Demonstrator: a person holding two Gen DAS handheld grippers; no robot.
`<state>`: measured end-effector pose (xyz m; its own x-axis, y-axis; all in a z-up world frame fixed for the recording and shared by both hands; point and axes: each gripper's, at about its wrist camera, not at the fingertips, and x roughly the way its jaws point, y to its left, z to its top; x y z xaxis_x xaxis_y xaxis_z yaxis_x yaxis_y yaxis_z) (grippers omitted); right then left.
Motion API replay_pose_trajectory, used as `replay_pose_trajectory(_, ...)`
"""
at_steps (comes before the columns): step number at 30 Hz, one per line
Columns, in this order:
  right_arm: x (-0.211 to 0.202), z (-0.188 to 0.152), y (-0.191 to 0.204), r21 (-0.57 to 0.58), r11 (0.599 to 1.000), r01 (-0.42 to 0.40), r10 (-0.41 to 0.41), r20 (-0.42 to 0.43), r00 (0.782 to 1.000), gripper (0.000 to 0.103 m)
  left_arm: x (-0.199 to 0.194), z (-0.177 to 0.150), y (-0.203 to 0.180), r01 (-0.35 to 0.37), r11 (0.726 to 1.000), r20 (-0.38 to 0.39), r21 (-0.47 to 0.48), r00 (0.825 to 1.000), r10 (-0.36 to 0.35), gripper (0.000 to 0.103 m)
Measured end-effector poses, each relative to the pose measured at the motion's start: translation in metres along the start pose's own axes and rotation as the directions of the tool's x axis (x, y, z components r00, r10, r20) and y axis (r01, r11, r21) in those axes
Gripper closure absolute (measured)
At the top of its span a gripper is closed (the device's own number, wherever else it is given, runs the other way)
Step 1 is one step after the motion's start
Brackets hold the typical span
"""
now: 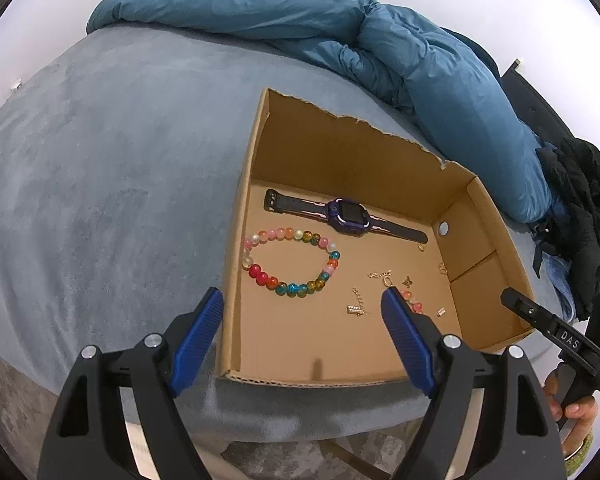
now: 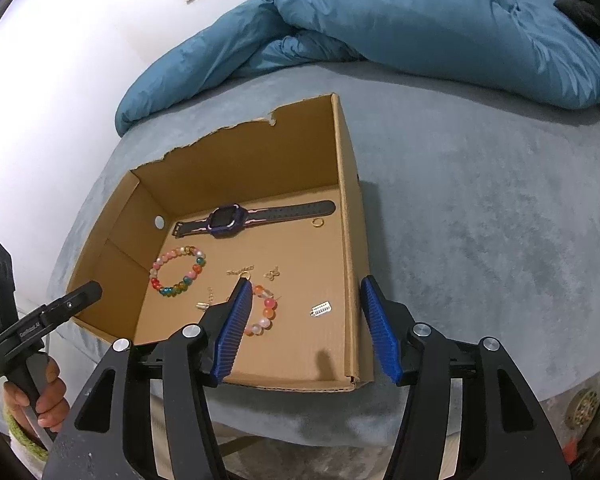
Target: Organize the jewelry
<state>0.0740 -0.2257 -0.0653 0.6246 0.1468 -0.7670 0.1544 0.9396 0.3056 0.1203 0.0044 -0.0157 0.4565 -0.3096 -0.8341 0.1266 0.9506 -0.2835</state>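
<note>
Inside open cardboard box (image 1: 480, 216) on the bed (image 1: 100, 200): purple watch (image 1: 346, 216) far, beaded bracelet (image 1: 290, 262) left, pink bracelet (image 2: 266, 312) and gold bits near. Left tool (image 1: 302, 336) spread wide, holding nothing. Right tool (image 2: 306, 320) half open, empty, straddling box's right wall.

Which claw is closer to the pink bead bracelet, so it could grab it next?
Probably the right claw. Its open fingers hang right over the pink bracelet in the box. The left claw is open too, but it straddles the box's left wall, nearer the rainbow bracelet.
</note>
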Motion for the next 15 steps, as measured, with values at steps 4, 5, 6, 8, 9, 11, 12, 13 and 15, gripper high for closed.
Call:
replay_pose_trajectory(4, -0.003, -0.004, 0.001, -0.004, 1.0, 0.006, -0.006, 0.004, 1.0, 0.047, 0.0, -0.001, 0.0, 0.0, 1.0, 0.003, -0.001, 1.0, 0.0, 0.025)
replay_pose_trajectory(5, -0.004, -0.006, 0.001, -0.005, 1.0, 0.006, -0.006, 0.004, 1.0, 0.047, 0.001, -0.001, 0.0, -0.001, 1.0, 0.005, -0.001, 1.0, 0.001, 0.025)
replay_pose_trajectory(6, -0.006, -0.007, 0.0, -0.006, 1.0, 0.005, -0.005, 0.006, 1.0, 0.047, 0.001, 0.0, 0.0, -0.003, 1.0, 0.004, 0.002, 1.0, 0.003, 0.025)
replay_pose_trajectory(8, -0.006, -0.007, 0.0, -0.005, 1.0, 0.002, -0.002, 0.009, 1.0, 0.047, 0.001, 0.0, -0.001, -0.01, 1.0, 0.008, 0.009, 1.0, 0.01, 0.025)
replay_pose_trajectory(9, -0.007, -0.008, -0.001, -0.006, 1.0, 0.002, -0.001, 0.01, 1.0, 0.047, 0.001, 0.001, -0.001, -0.012, 1.0, 0.009, 0.011, 1.0, 0.012, 0.025)
replay_pose_trajectory(11, -0.006, -0.009, -0.001, -0.008, 1.0, 0.001, -0.001, 0.012, 1.0, 0.047, 0.001, 0.002, 0.0, -0.013, 1.0, 0.013, 0.012, 1.0, 0.013, 0.025)
replay_pose_trajectory(12, -0.006, -0.009, -0.002, -0.008, 1.0, 0.0, 0.0, 0.013, 1.0, 0.047, 0.0, 0.003, 0.0, -0.015, 1.0, 0.019, 0.012, 1.0, 0.014, 0.025)
replay_pose_trajectory(13, -0.006, -0.01, -0.002, -0.006, 1.0, -0.002, 0.002, 0.013, 1.0, 0.047, 0.0, 0.003, 0.0, -0.017, 1.0, 0.022, 0.012, 1.0, 0.017, 0.025)
replay_pose_trajectory(15, -0.006, -0.011, -0.002, -0.007, 1.0, -0.004, 0.004, 0.013, 1.0, 0.047, 0.001, 0.003, 0.0, -0.023, 1.0, 0.024, 0.01, 0.999, 0.022, 0.025)
